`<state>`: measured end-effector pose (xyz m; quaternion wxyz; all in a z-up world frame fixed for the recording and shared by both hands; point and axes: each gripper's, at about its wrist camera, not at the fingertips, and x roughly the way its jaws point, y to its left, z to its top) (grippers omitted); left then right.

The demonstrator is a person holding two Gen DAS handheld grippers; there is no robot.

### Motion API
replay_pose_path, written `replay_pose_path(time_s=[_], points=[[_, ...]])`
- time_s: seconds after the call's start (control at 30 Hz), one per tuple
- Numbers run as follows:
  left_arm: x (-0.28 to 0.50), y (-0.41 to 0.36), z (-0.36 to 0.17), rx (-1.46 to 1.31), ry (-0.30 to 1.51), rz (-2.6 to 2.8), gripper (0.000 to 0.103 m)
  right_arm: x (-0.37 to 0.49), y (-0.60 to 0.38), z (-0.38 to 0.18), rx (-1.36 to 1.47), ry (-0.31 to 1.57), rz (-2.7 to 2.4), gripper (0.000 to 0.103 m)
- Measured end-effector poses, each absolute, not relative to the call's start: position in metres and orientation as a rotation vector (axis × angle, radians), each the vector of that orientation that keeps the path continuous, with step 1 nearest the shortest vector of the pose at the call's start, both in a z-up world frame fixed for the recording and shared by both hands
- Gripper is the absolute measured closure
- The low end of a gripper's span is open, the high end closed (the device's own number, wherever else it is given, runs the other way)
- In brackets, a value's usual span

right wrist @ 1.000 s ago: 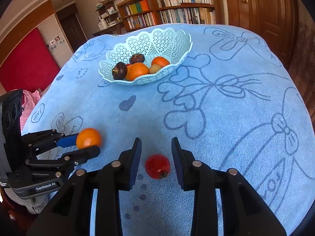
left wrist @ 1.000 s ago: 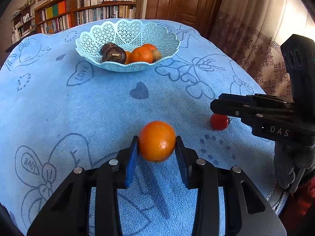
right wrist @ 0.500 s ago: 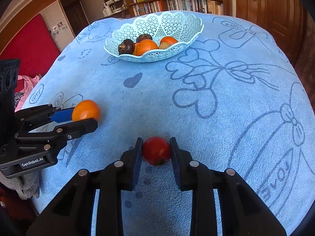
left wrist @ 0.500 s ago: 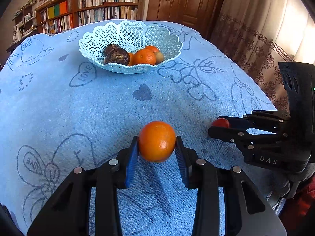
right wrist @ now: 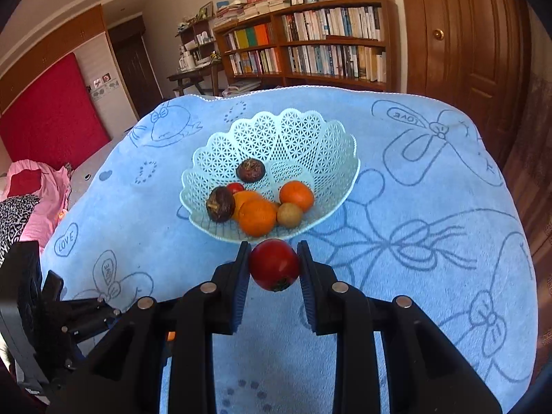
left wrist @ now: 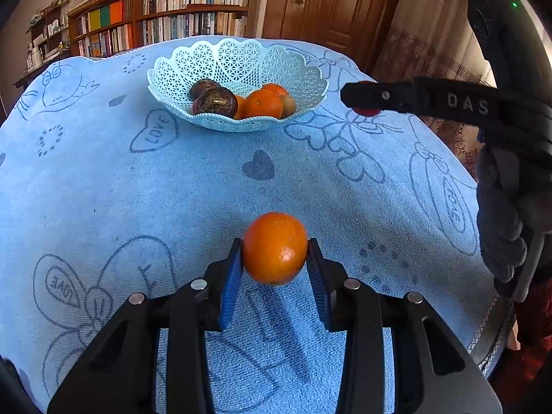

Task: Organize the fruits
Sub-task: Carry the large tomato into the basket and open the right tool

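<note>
Right gripper (right wrist: 274, 265): clamped on tomato (right wrist: 274, 264), now lifted off the cloth (right wrist: 431, 276) and carried to the near rim of the basket (right wrist: 339, 151); drop-in looks next. Left gripper (left wrist: 274, 264): still pinching orange (left wrist: 275, 247) above cloth, well short. Basket: pale lattice plastic, scalloped. Tomato smooth, glossy; orange dimpled; cloth terry

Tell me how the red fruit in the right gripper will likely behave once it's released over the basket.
The red fruit is round and glossy, so it will probably roll on landing. The basket has sloped walls, so it should settle toward the fruit already piled there. The skin looks thin; a low release seems safer.
</note>
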<state>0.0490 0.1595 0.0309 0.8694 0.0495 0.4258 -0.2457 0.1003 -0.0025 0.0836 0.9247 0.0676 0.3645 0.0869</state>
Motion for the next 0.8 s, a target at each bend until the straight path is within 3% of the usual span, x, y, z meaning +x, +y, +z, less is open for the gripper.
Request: replay_pose_path(time_s=[0.37, 0.8], points=[[0.056, 0.169, 0.032, 0.082, 0.888, -0.492, 0.065, 0.168, -0.011, 0.072, 0.189, 0.759, 0.065, 0.075], [0.060, 0.173, 0.034, 0.092, 0.874, -0.457, 0.065, 0.157, -0.013, 0.063, 0.212, 0.750, 0.076, 0.075]])
